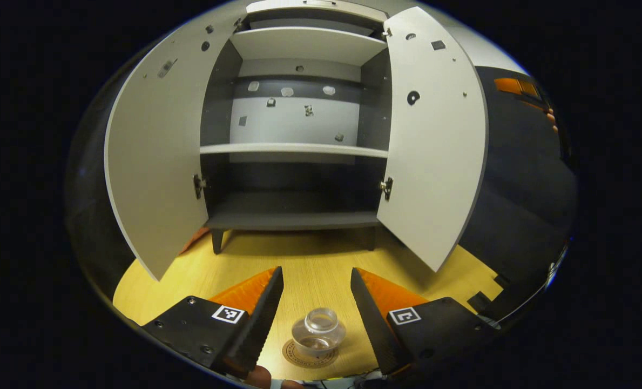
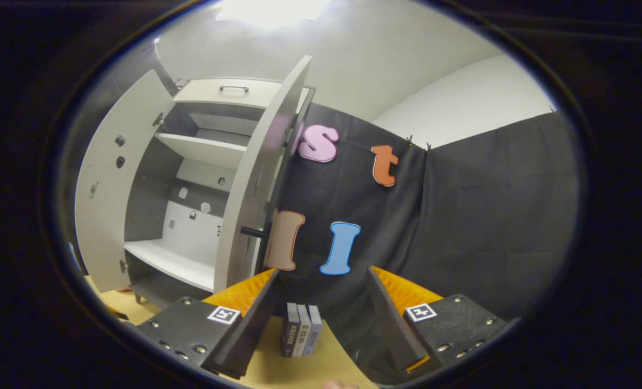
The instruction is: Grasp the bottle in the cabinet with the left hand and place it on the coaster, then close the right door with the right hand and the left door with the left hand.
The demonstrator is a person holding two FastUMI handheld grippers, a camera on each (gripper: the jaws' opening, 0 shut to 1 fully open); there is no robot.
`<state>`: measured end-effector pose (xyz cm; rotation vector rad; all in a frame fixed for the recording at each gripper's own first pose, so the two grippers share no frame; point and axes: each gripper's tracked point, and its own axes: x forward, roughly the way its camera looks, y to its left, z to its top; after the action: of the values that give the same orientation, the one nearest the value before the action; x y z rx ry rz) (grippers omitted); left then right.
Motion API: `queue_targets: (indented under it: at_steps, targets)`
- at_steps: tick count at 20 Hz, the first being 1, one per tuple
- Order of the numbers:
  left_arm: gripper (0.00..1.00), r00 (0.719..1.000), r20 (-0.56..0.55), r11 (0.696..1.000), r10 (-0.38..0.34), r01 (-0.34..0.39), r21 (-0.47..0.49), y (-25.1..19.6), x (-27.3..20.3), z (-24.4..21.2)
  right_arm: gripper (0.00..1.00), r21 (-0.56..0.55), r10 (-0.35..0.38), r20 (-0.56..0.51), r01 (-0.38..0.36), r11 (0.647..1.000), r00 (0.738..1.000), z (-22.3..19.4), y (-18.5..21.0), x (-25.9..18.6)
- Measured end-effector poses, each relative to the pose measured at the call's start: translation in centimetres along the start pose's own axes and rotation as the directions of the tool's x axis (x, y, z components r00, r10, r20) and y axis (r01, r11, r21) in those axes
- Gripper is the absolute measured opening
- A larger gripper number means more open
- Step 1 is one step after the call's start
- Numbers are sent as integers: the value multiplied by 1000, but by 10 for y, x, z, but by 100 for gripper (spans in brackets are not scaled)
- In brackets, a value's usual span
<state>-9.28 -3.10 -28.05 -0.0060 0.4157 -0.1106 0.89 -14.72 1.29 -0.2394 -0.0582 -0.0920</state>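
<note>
While the bottle (image 1: 318, 330) stands on the coaster (image 1: 310, 356) at the bottom centre, the left gripper (image 1: 317, 281) is wide apart above it. The right gripper (image 2: 322, 278) is wide too, near the right door (image 2: 250, 189), and both cabinet (image 1: 294, 135) doors are open.

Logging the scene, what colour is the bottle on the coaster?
Clear and colourless; the bottle on the coaster shows best in the left gripper view.

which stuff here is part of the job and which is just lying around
Part of the job:
- bottle, standing on the coaster
- cabinet's right door, open
- cabinet's left door, open
- left gripper, open around the bottle
- right gripper, open

Just lying about:
- small boxes standing on the table
</note>
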Motion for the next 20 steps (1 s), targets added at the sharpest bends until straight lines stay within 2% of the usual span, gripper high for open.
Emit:
queue_targets:
  at_steps: [2,3,4,8,12,18,20]
  targets:
    - [82,999,24,999,45,-46,17,8,-2,25,96,17,12,1,-12,1000,1000,1,5,3]
    - [87,997,30,997,76,-77,24,14,-2,37,96,25,19,-1,-19,999,1000,0,8,4]
    - [100,995,44,995,94,-95,28,17,-4,51,96,32,29,-3,-29,999,1000,0,12,5]
    - [99,983,111,989,145,-146,4,29,-12,104,96,58,68,-6,-68,996,998,-1,28,7]
    - [99,971,162,984,176,-174,-28,43,-23,137,94,66,82,-7,-81,995,997,-3,35,9]
    - [99,955,198,976,219,-217,-35,66,-35,152,96,99,115,-18,-113,989,993,-6,52,11]
    - [99,955,194,974,225,-220,-49,69,-38,152,93,108,143,-12,-140,984,990,-5,55,15]
